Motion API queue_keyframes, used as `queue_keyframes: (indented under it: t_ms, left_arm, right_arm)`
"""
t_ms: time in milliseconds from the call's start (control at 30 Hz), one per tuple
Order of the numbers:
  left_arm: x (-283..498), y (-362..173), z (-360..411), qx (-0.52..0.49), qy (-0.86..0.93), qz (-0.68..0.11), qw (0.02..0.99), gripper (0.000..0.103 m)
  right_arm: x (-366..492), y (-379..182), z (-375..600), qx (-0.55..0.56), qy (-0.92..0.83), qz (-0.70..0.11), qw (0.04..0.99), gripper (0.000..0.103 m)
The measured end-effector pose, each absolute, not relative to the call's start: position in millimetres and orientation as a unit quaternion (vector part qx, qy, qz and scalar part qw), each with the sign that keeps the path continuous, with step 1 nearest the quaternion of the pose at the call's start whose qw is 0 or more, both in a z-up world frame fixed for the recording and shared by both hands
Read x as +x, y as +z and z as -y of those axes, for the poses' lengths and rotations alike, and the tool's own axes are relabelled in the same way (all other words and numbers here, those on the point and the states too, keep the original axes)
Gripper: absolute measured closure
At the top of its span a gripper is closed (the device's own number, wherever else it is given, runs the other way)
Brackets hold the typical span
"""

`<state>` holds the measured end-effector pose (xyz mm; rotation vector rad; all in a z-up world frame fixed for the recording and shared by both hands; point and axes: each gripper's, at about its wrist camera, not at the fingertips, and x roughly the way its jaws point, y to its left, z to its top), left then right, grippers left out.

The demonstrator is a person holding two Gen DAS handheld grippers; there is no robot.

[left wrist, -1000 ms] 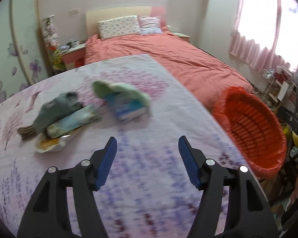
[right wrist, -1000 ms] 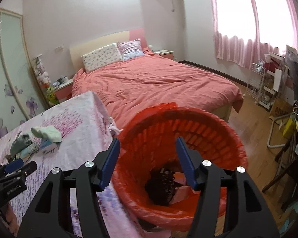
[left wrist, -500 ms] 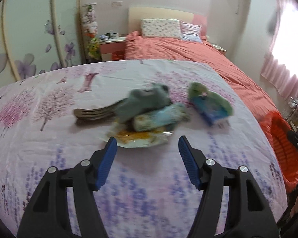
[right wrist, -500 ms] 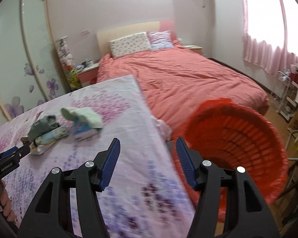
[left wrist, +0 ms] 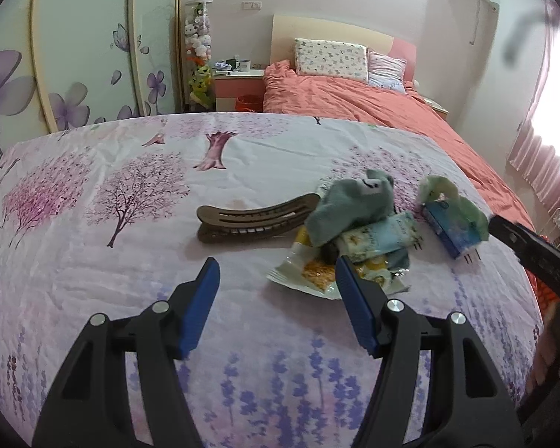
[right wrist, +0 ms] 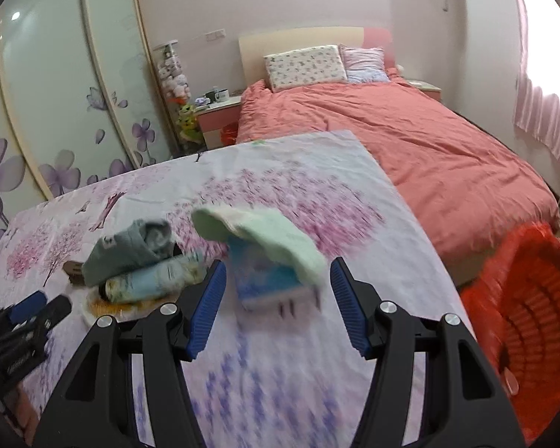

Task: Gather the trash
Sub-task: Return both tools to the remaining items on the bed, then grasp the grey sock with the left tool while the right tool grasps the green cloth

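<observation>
The left claw (left wrist: 276, 280) stands wide with nothing between its blue pads, hovering over the desk (left wrist: 130, 261), which is covered with a cloth printed with pink trees and lavender. Its right finger overlaps the near edge of a flat snack wrapper (left wrist: 313, 274) with a yellow and orange print. On that wrapper lies a pale blue rolled packet (left wrist: 382, 237), and a grey-green sock (left wrist: 351, 205) is draped over the packet. A brown hair clip (left wrist: 254, 222) lies just to the left of this heap, its tip touching the sock. The right claw (right wrist: 278, 287) is likewise wide and holds nothing; a blue box (right wrist: 267, 283) sits on the desk ahead of it, framed by the two pads but apart from both, blurred in this view. A light green sock (right wrist: 265, 239) lies across the top of the box. The box and its sock rest near the desk's right edge, just right of the wrapper heap. Beyond that edge, on the floor beside the coral-covered bed (right wrist: 410, 142), stands a red basket (right wrist: 530, 306) lined with a red bag. At the far left corner, past the desk, a nightstand (right wrist: 220, 112) stands against the wall.
</observation>
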<state>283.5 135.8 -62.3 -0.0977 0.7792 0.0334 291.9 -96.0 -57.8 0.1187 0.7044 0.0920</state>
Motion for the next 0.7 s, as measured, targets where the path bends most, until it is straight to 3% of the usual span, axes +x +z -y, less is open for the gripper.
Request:
queue_keyframes:
  t_ms: [167,267,400,500,700]
  left_arm:
    - [289,-61,-138,-0.051,0.017,-0.376,0.925,0.039]
    - [291,-60,-136,-0.05,0.014,-0.373,0.927,0.037]
    - [296,-58,-131,-0.045,0.009,-0.367,0.929,0.035]
    - [298,-54,-123,-0.04,0.003,-0.363,0.931,0.035]
    - [309,-52,-108,-0.029,-0.012,-0.364,0.931,0.035]
  right_arm:
    - [322,-67,79,0.021,0.036,-0.358,0.933,0.046]
    - [328,-72,80,0.012,0.031,-0.369,0.929,0.052]
    - [329,-76,86,0.017,0.025,-0.378,0.925,0.085]
    - [324,-72,94,0.035,0.021,-0.369,0.929,0.096]
    - [312,-66,113,0.071,0.0,-0.351,0.934,0.098]
